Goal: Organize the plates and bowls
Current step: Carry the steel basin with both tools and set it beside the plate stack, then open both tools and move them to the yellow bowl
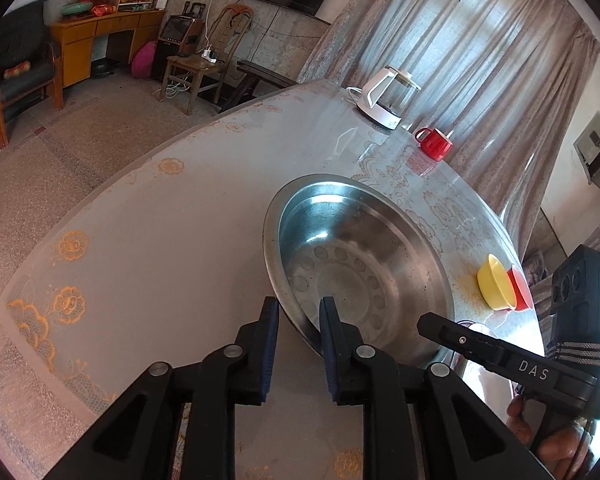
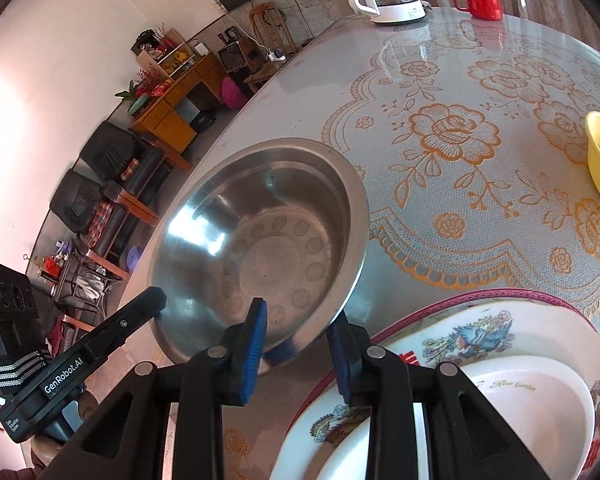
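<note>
A round table (image 1: pixel 148 216) is covered by a glossy grey cloth printed with orange lace roses. Toward its left side a wide steel basin (image 1: pixel 364 264) is seen, its flat rim matte, its polished wall mirror-bright and its bottom stamped with a ring of ovals. The near rim is straddled by the left gripper (image 1: pixel 299 312): black jointed arms tipped with ribbed blue pads, one outside the rim and one inside, the jaws narrow; whether the pads press the metal cannot be told. The rim further right is bracketed likewise by the right gripper (image 2: pixel 298 322), one pad over the bowl and one just outside; a firm hold cannot be told here either. "DAS" is read on the right tool's arm in the left view, and "GenRobot.AI" on the left tool's arm in the right view. Beside the basin's right edge a glazed porcelain plate (image 2: pixel 548 312) with a maroon border and painted birds is seen, and a plain white dish (image 2: pixel 532 404) marked "Rose Garden" is nested in it. Further right a smooth yellow bowl (image 1: pixel 496 288) is touched by a red bowl (image 1: pixel 520 290) behind it. At the far edge a white kettle (image 1: pixel 384 98) with a clear glass body and a ribbed red mug (image 1: pixel 434 144) are set.
</note>
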`<state>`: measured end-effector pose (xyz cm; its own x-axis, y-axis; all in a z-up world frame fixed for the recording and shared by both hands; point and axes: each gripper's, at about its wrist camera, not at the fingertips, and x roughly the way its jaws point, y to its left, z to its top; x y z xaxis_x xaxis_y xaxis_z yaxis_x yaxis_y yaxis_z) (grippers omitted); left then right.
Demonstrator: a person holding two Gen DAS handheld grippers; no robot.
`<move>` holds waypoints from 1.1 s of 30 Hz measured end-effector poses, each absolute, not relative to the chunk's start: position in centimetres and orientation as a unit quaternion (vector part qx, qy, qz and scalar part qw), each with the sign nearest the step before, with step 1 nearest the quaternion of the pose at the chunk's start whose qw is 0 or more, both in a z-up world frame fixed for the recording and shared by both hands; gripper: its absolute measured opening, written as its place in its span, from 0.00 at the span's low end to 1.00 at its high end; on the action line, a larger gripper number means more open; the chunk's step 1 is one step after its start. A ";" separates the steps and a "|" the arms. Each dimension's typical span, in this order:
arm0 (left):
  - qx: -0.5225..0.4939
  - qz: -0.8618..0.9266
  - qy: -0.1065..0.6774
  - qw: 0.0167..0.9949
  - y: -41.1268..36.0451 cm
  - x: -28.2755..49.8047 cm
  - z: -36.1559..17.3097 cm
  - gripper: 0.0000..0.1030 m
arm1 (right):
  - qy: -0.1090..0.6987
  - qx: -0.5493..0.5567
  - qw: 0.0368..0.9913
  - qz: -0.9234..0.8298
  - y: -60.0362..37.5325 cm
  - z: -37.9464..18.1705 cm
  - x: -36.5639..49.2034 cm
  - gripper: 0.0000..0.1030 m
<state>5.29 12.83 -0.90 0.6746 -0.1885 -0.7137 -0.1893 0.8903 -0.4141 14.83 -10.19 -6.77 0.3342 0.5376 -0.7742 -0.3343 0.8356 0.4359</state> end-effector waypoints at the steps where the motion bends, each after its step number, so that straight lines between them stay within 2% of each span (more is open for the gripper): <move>1: -0.231 0.002 0.401 0.886 12.8 5.0 -0.8 0.20 | 0.508 0.100 0.812 0.269 -10.2 -6.7 14.7 0.30; 11: -0.175 0.026 0.359 0.917 12.3 3.5 1.3 0.21 | 0.485 0.115 0.827 0.259 -11.8 -5.8 13.5 0.31; 16: -0.137 0.003 0.340 0.930 10.4 3.8 2.7 0.30 | 0.463 0.138 0.839 0.253 -13.6 -4.7 12.7 0.36; 22: -0.111 -0.033 0.349 0.930 7.5 5.0 3.1 0.30 | 0.440 0.164 0.852 0.232 -16.6 -4.1 12.0 0.39; 33: -0.067 -0.106 0.386 0.914 0.7 9.2 3.4 0.30 | 0.399 0.237 0.871 0.159 -25.0 -4.1 11.7 0.39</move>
